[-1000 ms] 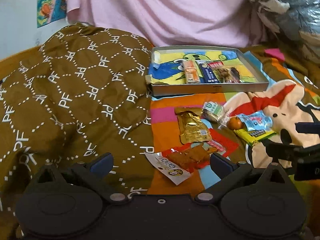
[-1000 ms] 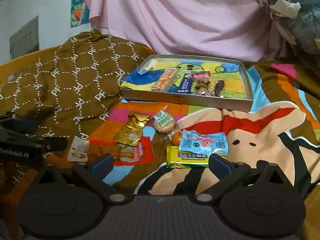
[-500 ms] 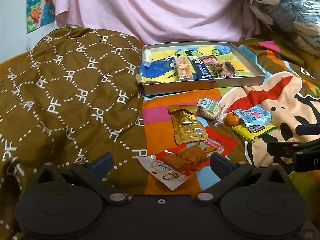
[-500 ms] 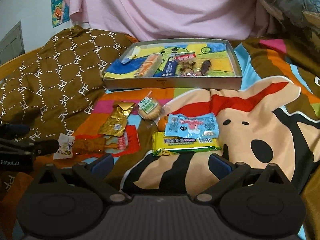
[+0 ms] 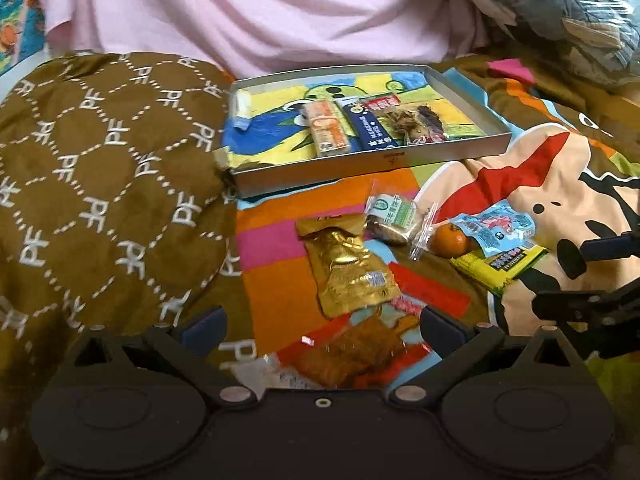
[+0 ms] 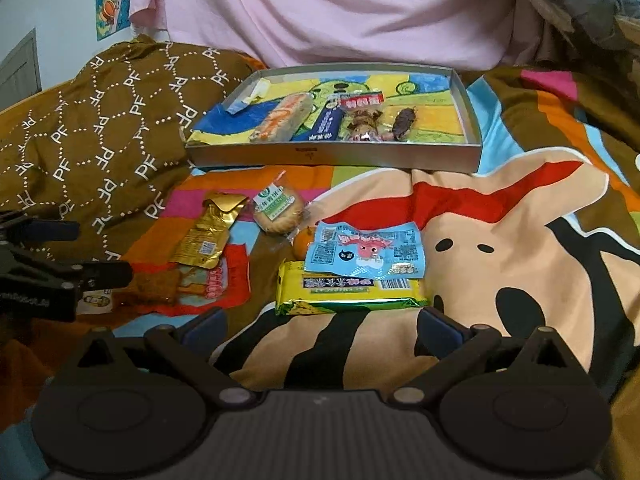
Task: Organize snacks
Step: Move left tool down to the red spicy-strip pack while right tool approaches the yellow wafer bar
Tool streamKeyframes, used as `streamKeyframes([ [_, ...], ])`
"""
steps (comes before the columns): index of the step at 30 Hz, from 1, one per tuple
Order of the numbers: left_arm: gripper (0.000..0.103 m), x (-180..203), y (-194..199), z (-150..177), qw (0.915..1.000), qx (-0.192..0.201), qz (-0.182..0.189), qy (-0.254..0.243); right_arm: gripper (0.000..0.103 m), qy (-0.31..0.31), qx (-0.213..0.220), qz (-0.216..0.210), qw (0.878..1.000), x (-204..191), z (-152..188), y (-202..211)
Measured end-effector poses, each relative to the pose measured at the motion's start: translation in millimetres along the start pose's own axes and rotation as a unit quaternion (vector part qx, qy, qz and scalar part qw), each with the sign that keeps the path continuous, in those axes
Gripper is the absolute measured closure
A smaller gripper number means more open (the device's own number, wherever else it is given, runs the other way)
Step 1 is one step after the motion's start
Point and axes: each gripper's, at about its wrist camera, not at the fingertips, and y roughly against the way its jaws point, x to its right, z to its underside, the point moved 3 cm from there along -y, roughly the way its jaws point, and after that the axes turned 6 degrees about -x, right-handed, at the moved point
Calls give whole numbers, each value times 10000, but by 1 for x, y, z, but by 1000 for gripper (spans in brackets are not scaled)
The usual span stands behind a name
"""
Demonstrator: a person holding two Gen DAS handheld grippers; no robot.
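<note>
Right wrist view shows the shallow grey cardboard tray (image 6: 332,156) already holding several snacks, while a yellow-green foil packet (image 6: 348,294) and others lie on the bed before the right hand-held gripper (image 6: 320,326), spread and empty, like the left hand-held gripper (image 5: 320,326).

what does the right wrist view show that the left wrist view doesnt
Only the right wrist view: a grey door on the wall at far left, the whole yellow pack below the blue pack, and the left gripper at its left edge.

Only the left wrist view: the right gripper at its right edge, and the red pack close between its own open fingers.

Both: the tray with snacks inside, the gold pouch, cookie, orange.
</note>
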Motion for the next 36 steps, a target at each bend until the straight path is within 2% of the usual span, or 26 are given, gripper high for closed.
streamKeyframes([
  [5,1,-13,-22,-3,9999,-55,-41,73,0,-145,-137,-415,9989,12,-8,-3],
  [7,1,-24,-29,-3,9994,-149,58,314,0,-207,-169,-539,9982,19,-14,-4],
  [11,1,-45,-40,1,9939,-334,400,969,0,-177,-288,-521,9981,33,-25,-13],
  [14,1,-52,-40,3,9909,-286,554,1194,0,-256,-440,-741,9960,43,-29,-24],
  [18,1,-50,-40,2,9899,-275,775,1156,0,-526,-603,-1059,9912,54,-34,-41],
  [24,1,-42,-43,2,9874,-352,1263,888,0,-674,-899,-1083,9877,63,-44,-69],
  [30,2,-35,-48,5,9749,-739,1970,726,0,-701,-991,-1224,9850,57,-37,-67],
  [36,3,-32,-48,6,9674,-921,2242,732,0,-625,-1001,-1395,9832,49,-28,-57],
])
